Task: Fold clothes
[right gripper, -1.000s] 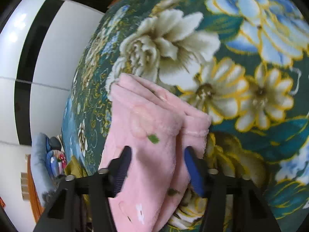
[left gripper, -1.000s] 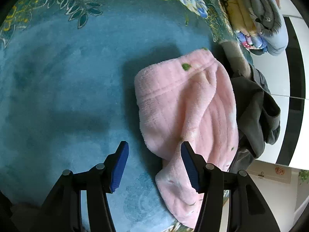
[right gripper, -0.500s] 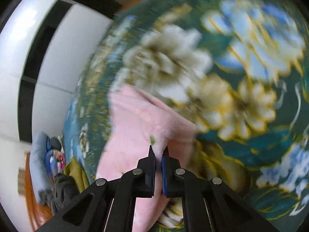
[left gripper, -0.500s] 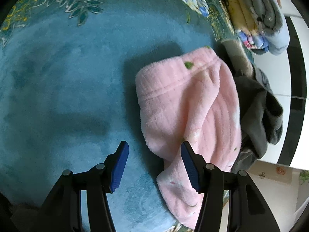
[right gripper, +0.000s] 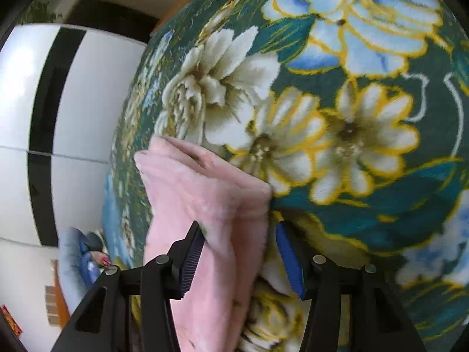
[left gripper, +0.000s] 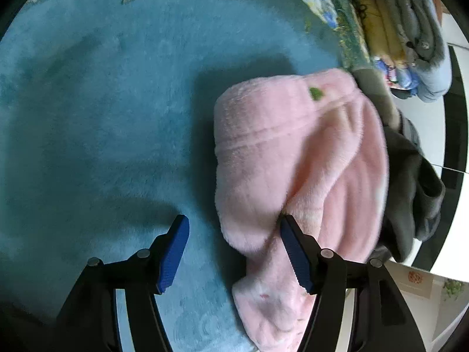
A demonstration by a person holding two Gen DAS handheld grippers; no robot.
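I am holding both claws wide open, gripping nothing: my left claw [left gripper: 234, 252] beside the pink garment [left gripper: 296, 158] bunched on the carpet [left gripper: 88, 117], my right claw [right gripper: 239, 259] straddling its near edge. Closing now risks pinching several layers, spoiling the fold.

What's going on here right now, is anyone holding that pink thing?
A person with a hand-held gripper in each hand is folding a fluffy pink garment on a floral blue-green carpet. Neither has a grip on it at this moment: the left hand-held gripper is open beside the folded bundle, and the right hand-held gripper is open with a pink edge lying between its fingers. A dark grey garment and a stack of folded clothes lie past it.
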